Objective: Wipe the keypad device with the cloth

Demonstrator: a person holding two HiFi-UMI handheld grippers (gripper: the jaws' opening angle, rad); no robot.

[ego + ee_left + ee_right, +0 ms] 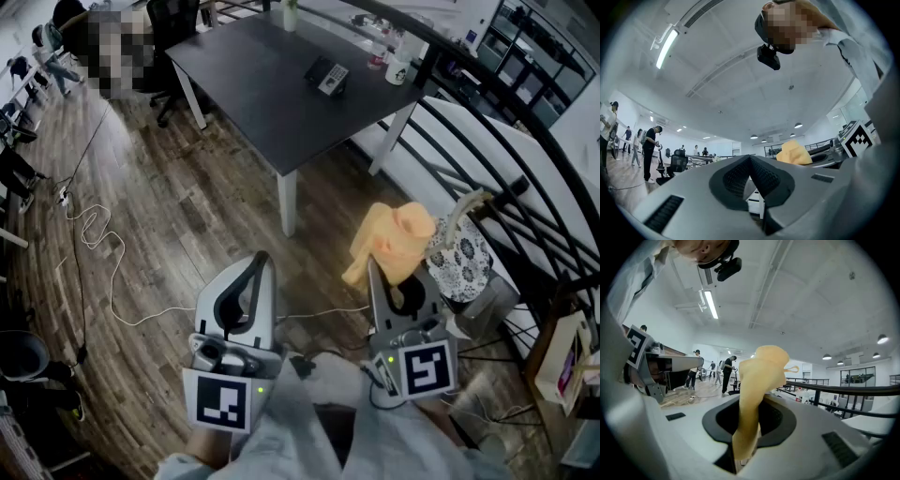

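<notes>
Far from the table (253, 84) bearing the keypad device (326, 77), the cloth (392, 239) is being pinched by the right gripper (743, 441), the left gripper (751, 163) being held closed and empty; a close, cloth-first approach is being advised.

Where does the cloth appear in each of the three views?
Head view: the cloth is right of centre, bunched above the right gripper, whose jaws are shut on it.
Left gripper view: small, right of centre.
Right gripper view: centre, rising from between the jaws.
Shared landmark: the black railing, to the cloth's right in every view.
</notes>
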